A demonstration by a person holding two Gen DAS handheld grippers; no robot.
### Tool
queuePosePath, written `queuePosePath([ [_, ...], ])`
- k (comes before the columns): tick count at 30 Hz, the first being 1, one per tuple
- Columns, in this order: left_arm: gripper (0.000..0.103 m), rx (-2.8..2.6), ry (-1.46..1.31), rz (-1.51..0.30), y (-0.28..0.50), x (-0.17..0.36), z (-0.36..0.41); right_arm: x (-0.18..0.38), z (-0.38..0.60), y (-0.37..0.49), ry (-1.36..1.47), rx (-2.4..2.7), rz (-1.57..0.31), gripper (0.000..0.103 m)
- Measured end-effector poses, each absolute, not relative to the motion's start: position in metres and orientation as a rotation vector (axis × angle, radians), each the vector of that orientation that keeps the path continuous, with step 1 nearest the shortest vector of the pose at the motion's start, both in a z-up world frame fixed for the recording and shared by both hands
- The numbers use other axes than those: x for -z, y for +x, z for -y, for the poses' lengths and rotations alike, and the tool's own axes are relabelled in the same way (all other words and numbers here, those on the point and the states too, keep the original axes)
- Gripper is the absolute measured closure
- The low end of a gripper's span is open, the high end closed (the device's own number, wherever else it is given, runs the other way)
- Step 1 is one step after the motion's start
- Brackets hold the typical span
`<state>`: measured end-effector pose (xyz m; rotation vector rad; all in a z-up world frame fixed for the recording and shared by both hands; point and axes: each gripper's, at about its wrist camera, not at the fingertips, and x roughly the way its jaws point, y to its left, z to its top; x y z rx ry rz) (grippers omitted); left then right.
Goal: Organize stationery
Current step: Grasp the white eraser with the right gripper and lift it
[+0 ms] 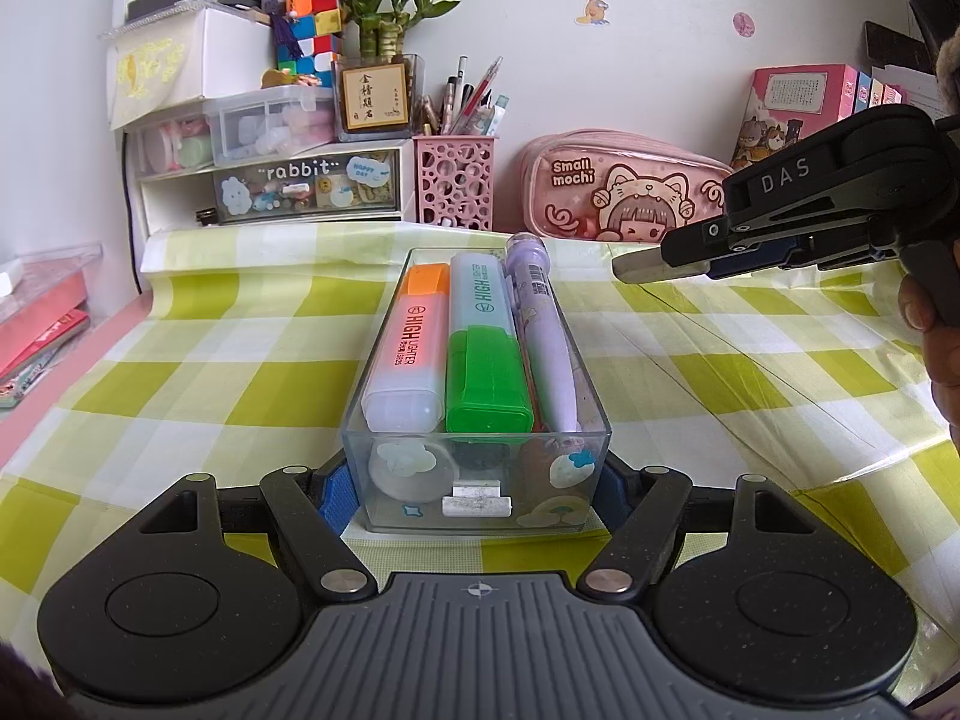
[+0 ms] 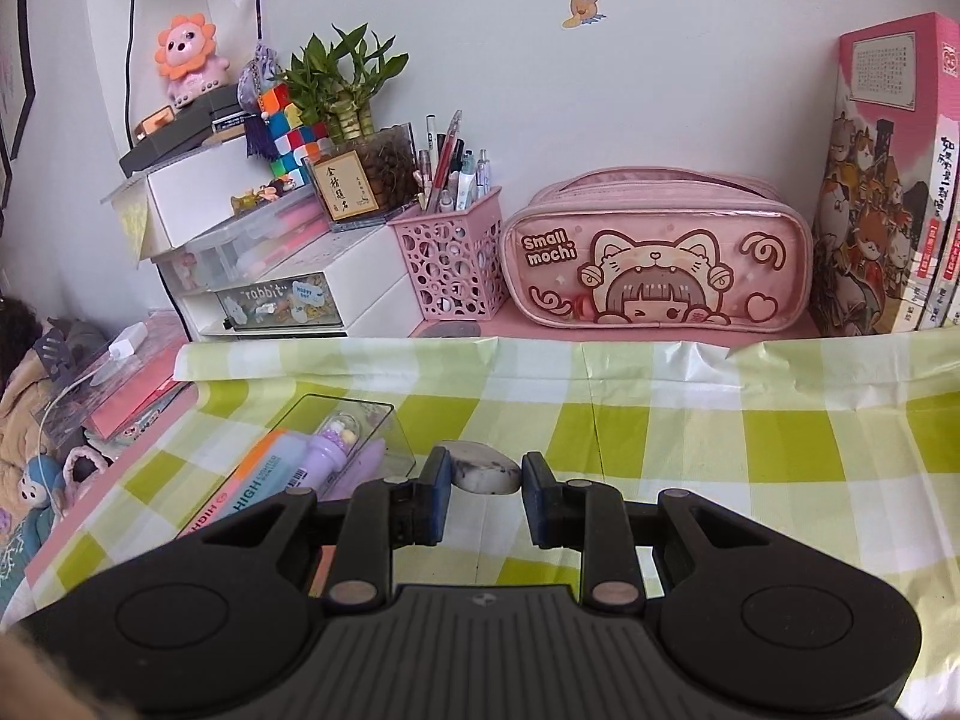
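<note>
My left gripper point(image 1: 477, 495) is shut on the near end of a clear plastic box point(image 1: 522, 516), one blue pad on each side wall. Inside lie an orange highlighter point(image 1: 414, 348), a green highlighter point(image 1: 486, 360) and a purple pen point(image 1: 549, 354). My right gripper point(image 2: 485, 480) is shut on a smudged white eraser point(image 2: 486, 474), held above the checked cloth to the right of the box. In the left wrist view the right gripper point(image 1: 666, 261) hangs at the right, the eraser point(image 1: 639, 269) sticking out of its tip. The box point(image 2: 384, 426) lies at lower left in the right wrist view.
A pink pencil case point(image 2: 654, 258), a pink perforated pen holder point(image 2: 456, 258) and a white drawer organizer point(image 1: 270, 180) line the back wall. Boxed books point(image 2: 882, 180) stand at the right. A green-and-white checked cloth point(image 1: 690, 378) covers the desk. A hand point(image 1: 942, 360) holds the right gripper.
</note>
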<state>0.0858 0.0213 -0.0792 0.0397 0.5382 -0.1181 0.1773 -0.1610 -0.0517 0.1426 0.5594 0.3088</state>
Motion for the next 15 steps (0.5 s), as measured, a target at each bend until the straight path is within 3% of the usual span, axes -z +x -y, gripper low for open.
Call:
queuePosePath([
  [15,0.031,0.118,0.042,-0.537,0.086,0.079,-0.022,0.041,0.166,0.166,0.257,-0.321,-0.570,0.090],
])
